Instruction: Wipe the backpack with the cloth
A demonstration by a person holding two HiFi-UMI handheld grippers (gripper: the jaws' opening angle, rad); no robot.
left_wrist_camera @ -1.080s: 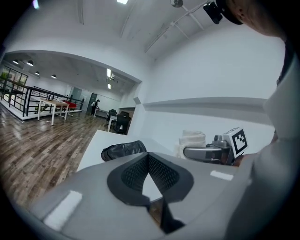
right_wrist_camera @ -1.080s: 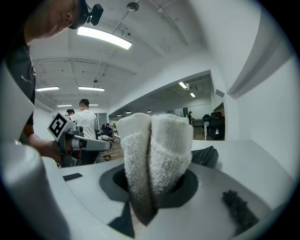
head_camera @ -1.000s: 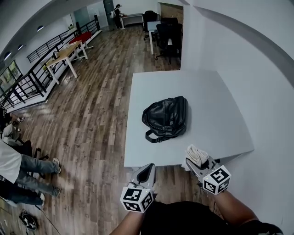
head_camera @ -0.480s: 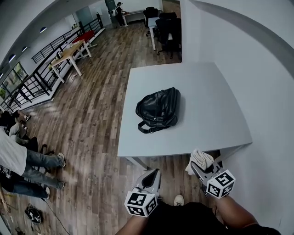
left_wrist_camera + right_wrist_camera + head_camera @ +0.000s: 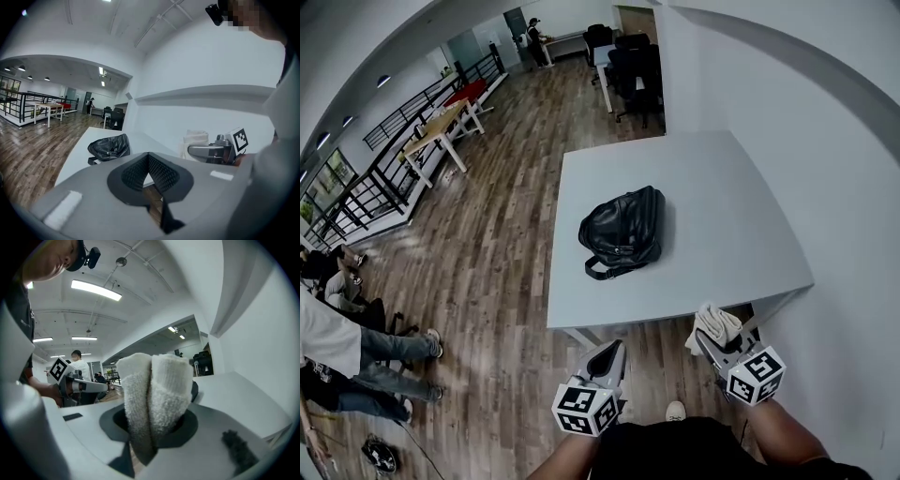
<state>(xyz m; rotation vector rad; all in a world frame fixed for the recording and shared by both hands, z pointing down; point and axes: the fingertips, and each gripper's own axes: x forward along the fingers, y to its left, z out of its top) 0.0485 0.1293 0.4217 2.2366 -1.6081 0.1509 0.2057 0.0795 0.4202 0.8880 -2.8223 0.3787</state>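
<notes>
Wood floor (image 5: 478, 234) surrounds the white table (image 5: 722, 216), which stands against the wall. The black backpack (image 5: 623, 232) lies flat on the left half of the table, well apart from both of your grippers. Your left gripper (image 5: 613, 348) is over the floor, just short of the table's near edge, its jaws closed together on nothing. Your right gripper (image 5: 705, 337) is at the near edge, its jaws clamped on the folded white cloth (image 5: 713, 323).

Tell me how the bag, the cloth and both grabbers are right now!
backpack: lying on the white table, nothing touching it.
cloth: folded, clamped in the right gripper.
right gripper: shut on the cloth.
left gripper: shut, empty.
</notes>
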